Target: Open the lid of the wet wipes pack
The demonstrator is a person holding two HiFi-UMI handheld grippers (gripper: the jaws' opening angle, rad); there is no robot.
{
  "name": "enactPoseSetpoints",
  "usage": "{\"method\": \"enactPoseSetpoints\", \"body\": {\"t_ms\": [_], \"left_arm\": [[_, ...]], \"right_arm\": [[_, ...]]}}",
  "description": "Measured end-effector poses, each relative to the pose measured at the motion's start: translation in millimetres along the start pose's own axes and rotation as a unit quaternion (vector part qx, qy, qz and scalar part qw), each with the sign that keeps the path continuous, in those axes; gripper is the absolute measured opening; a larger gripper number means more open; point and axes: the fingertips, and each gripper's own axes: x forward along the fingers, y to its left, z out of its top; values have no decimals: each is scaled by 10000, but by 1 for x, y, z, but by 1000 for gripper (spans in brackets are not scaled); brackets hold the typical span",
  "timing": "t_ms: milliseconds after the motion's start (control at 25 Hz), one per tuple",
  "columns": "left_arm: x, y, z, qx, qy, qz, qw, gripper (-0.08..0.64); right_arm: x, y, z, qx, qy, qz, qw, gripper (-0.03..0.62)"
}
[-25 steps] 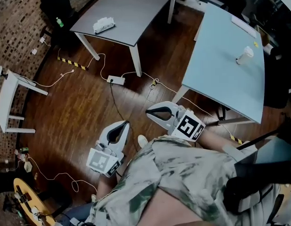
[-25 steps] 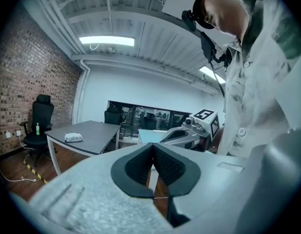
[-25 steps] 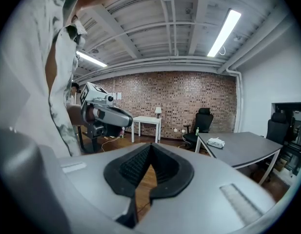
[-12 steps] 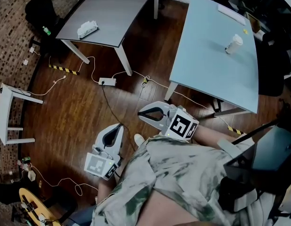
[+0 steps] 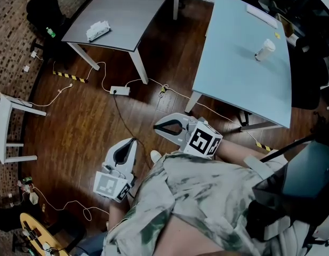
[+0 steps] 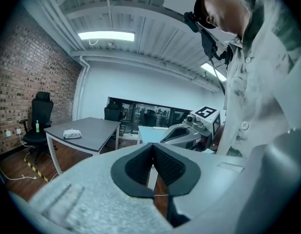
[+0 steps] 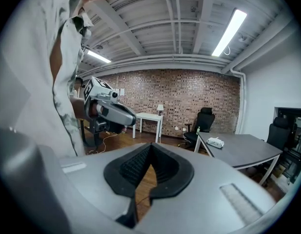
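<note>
Grey left gripper (image 5: 131,143) and right gripper (image 5: 158,128) are hovering over the brown wooden floor (image 5: 84,121) with jaws pressed together, empty — the white wet wipes pack (image 5: 97,31) is lying well apart on the dark grey rectangular table (image 5: 140,7).

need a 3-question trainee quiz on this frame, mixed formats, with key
1. Multiple choice: the wet wipes pack lies on
A) the grey table
B) the light blue table
C) the floor
2. True or false: the right gripper is holding the pack between its fingers.
3. Short answer: what state are the fingers of the left gripper in?

Key
1. A
2. False. It is shut with nothing between its fingers, and the pack sits far off on the table.
3. Shut, with nothing between them.
</note>
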Motion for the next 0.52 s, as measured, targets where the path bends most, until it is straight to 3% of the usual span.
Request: {"method": "enactPoseSetpoints", "body": {"t_ms": [320, 520], "left_arm": [[-22, 16, -2, -26, -77, 73, 9999, 3], [-21, 41, 4, 94, -145, -260, 9995, 3]], "right_arm": [[20, 10, 11, -92, 97, 79, 9999, 6], [34, -4, 25, -67, 144, -394, 9991, 6]]}}
